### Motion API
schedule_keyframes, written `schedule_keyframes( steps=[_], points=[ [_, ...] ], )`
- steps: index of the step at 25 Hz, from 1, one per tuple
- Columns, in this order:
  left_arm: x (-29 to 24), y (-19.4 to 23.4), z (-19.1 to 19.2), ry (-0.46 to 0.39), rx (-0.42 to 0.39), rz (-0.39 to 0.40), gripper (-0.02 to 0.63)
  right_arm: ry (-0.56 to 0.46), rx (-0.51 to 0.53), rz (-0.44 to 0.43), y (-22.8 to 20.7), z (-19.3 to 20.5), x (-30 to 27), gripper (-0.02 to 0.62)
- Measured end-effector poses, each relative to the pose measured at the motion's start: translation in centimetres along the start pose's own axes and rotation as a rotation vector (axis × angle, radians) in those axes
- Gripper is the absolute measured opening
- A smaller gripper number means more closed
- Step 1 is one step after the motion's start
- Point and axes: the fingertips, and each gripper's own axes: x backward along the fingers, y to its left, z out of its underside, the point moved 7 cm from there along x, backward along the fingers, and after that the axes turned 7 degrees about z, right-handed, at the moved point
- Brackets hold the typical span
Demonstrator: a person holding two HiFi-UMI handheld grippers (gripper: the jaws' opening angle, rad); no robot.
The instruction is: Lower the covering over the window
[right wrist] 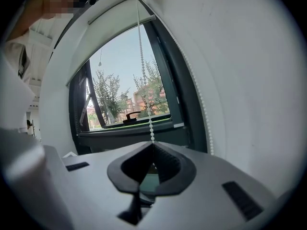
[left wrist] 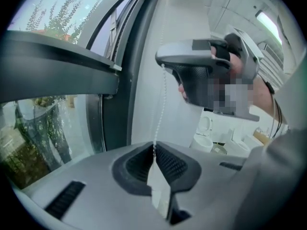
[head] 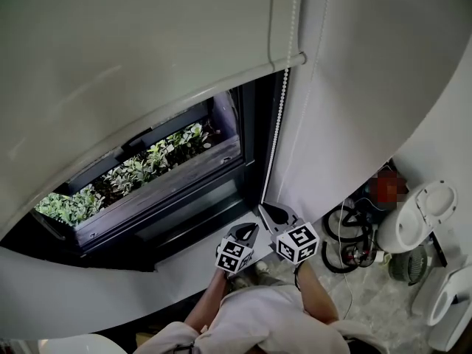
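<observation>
The white roller blind hangs over the upper part of the dark-framed window, with its bottom rail well above the sill. A white bead chain drops along the frame's right side. My right gripper is shut on that chain, which enters its jaw tips. Just below it, my left gripper is shut on the same chain at its tips. The right gripper shows above the left one, with a short run of chain between them.
A planter of green plants sits outside the glass. The white sill lies under the grippers. A second chain strand runs along the white wall. A toilet and coiled cables are at the right on the floor.
</observation>
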Motion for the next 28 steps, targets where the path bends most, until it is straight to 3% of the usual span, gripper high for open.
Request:
schedule_keyframes(
  steps=[1,3,5,16,25,28],
  points=[
    [0.3,-0.1,-0.4,-0.006,-0.001,0.003,0.017,0.0,0.001,0.0,0.0,0.0,0.0,-0.002],
    [1.1,-0.3,-1.4,-0.026,-0.001,0.012,0.104,0.0,0.003,0.001,-0.1,0.0,0.0,-0.002],
    [2.4,-0.5,-2.9,-0.062,-0.005,0.019,0.134,0.0,0.005,0.003,-0.2,0.1,0.0,-0.002],
    [9.0,-1.4,-15.9,-0.297,-0.146,0.016,0.135,0.0,0.003,0.01,-0.7,0.0,-0.1,-0.002],
    [10.5,-3.1,-25.9,-0.46,-0.278,0.063,0.133,0.004,0.005,0.013,-0.4,-0.1,0.0,-0.002],
    [10.3,-3.3,-28.3,-0.475,-0.32,0.053,0.133,0.004,0.005,0.01,-0.1,-0.1,0.0,-0.002]
  ],
)
